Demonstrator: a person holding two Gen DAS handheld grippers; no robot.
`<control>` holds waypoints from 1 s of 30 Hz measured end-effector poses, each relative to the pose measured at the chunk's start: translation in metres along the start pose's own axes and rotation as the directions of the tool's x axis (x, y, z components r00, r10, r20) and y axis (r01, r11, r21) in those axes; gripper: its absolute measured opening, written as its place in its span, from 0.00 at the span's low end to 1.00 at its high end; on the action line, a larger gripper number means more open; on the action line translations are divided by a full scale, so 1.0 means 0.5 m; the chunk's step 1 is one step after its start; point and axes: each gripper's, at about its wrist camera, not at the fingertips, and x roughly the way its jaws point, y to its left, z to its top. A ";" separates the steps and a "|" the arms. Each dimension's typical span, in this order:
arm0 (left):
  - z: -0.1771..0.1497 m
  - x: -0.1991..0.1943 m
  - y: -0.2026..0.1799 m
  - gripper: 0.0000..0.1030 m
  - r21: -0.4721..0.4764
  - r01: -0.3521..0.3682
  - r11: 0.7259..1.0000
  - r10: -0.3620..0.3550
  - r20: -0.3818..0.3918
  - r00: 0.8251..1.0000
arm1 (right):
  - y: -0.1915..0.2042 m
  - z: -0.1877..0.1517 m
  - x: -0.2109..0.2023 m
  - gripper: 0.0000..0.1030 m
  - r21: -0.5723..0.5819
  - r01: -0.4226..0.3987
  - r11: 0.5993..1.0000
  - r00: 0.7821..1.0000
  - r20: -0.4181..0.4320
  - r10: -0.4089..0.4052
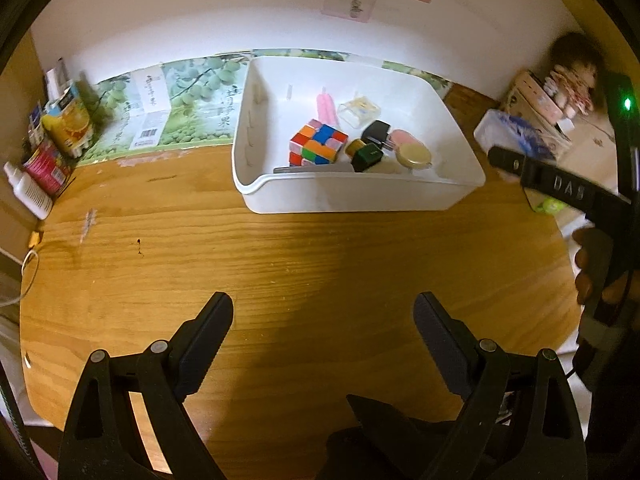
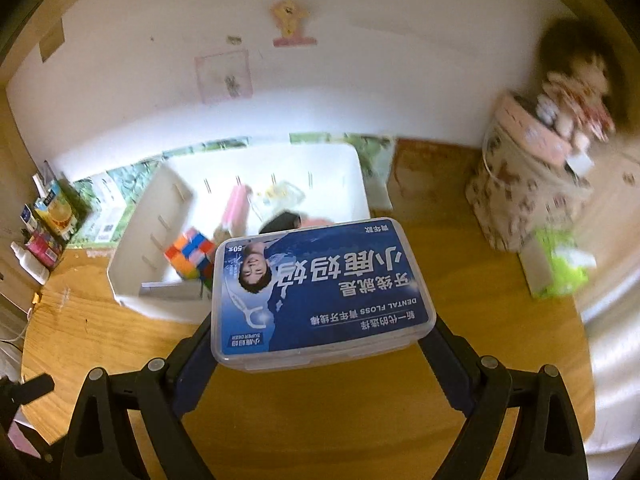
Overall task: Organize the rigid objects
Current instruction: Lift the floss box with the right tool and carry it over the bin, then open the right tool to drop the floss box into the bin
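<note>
A white plastic bin (image 1: 360, 196) stands on the wooden table and holds a Rubik's cube (image 1: 318, 142), a pink tube (image 1: 327, 106), a clear case (image 1: 359, 114), black and green blocks (image 1: 370, 154) and a round compact (image 1: 416, 155). My left gripper (image 1: 324, 312) is open and empty, above the bare table in front of the bin. My right gripper (image 2: 322, 320) is shut on a clear dental floss box with a blue label (image 2: 320, 292), held above the table by the bin's (image 2: 132, 280) front right corner. The box also shows in the left wrist view (image 1: 516, 132).
Drink cartons and a white bottle (image 1: 44, 160) crowd the left table edge. A green fruit-print box (image 1: 168, 112) lies against the wall behind the bin. A doll on a patterned box (image 2: 536, 184) and a green tissue pack (image 2: 560, 272) stand at right.
</note>
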 end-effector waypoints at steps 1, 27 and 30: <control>0.000 0.003 0.000 0.90 -0.011 -0.007 1.000 0.007 -0.001 1.000 | 0.002 0.008 0.003 0.91 -0.012 -0.007 1.000 1.000 0.005 0.007; -0.007 0.049 0.006 0.90 -0.244 -0.211 0.947 0.195 -0.087 0.977 | 0.068 0.072 0.120 0.91 -0.258 -0.247 0.934 0.936 0.185 0.299; -0.005 0.053 0.012 0.90 -0.261 -0.231 0.937 0.213 -0.097 0.972 | 0.066 0.068 0.132 0.91 -0.270 -0.251 0.930 0.924 0.220 0.313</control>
